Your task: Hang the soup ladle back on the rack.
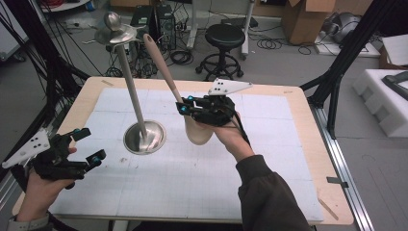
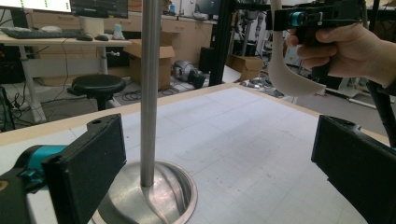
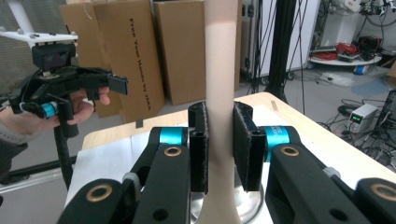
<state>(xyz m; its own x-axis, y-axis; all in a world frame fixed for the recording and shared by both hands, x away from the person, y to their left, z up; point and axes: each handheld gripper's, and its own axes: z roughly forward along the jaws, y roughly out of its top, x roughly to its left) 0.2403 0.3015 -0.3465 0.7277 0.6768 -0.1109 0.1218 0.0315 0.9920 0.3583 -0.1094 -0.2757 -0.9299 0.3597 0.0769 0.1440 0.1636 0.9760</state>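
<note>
Clamping beige spatula between right tool jaws.

You have a wooden table with a pale, light-brown rim, its top covered almost edge to edge by a white gridded mat. You will see the mat's faint square lines and scuff marks in the left gripper view. Standing directly on the mat, left of centre, is a metal stand: its round dished base rests flat, and a slim steel pole rises upright from the middle of that base.
</note>
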